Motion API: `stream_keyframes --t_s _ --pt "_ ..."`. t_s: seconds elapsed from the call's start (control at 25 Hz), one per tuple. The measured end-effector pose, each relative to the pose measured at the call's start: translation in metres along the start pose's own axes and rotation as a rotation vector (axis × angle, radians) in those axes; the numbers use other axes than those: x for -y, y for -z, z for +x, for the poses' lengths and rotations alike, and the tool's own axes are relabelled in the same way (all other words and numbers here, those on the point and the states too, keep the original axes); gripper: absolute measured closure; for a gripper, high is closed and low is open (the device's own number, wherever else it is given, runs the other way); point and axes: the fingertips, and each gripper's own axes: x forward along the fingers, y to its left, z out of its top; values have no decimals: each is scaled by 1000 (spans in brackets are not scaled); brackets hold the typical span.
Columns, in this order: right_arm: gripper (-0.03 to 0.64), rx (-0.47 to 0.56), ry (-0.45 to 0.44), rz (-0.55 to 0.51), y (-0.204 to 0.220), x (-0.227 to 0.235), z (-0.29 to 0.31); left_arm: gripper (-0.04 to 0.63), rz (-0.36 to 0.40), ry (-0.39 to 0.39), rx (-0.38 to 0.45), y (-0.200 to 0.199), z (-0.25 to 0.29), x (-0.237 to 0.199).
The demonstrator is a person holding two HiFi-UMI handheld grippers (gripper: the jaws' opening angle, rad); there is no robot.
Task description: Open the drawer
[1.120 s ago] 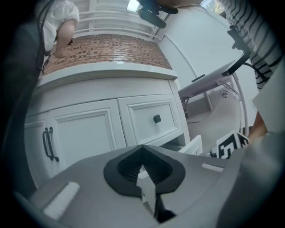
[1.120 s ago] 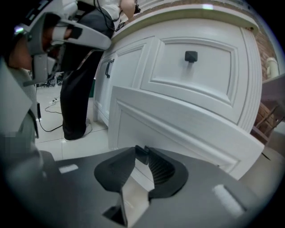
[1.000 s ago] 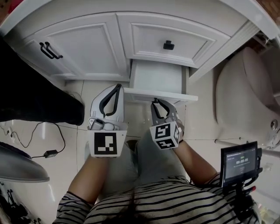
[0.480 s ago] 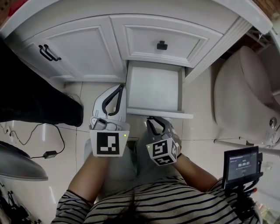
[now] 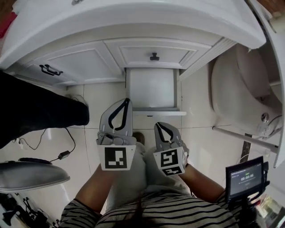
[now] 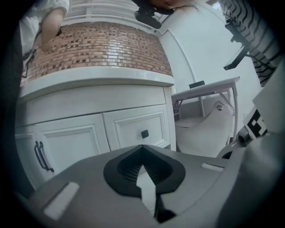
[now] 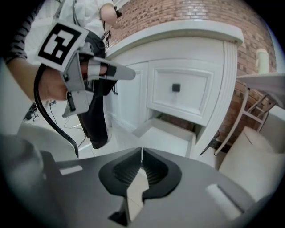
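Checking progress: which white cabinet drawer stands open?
The bottom white drawer, pulled out; the upper white drawer with the black knob is shut.

Your right gripper [image 7: 141, 152] low in frame, jaws closing, tips meeting, nothing between them. Ahead of you, white cabinet [image 7: 133, 98]: lower drawer [image 7: 171, 133] stands pulled out over floor. Above it, upper drawer front [image 7: 196, 100] flush, black knob [image 7: 176, 87] at centre. Brick wall [image 7: 178, 13] rises over countertop [image 7: 178, 33]. Your left gripper [image 7: 127, 73] upper left, marker cube toward lens, apart from cabinet. Black cable [image 7: 49, 121] loops below it. Pale rounded fixture [image 7: 249, 164] far right.
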Motion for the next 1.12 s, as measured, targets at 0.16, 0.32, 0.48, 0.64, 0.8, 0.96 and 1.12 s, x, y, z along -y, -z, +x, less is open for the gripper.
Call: stream_keyframes --t_s 0.16,0.32,0.48,0.64,0.8,0.96,1.12 --pt "610 61 -2 58 -78 -5 -103 580 21 57 -54 -84 -51 20" --pt "614 101 -25 24 -149 -16 -213 580 -52 84 -66 -177 -125 38" --pt "614 129 -54 -43 -206 -33 -318 580 -85 56 -95 -261 -203 51" --pt "614 181 -56 -37 -242 -52 -393 580 -138 44 -103 -302 -265 71" --pt "615 248 -37 -43 -257 -86 -443 580 -145 27 -81 -320 -317 79" --pt "615 305 3 -35 -254 -127 -490 580 -145 41 -35 -328 -376 86" --pt "615 335 51 9 -240 -182 -538 580 -133 50 -10 -323 -452 91"
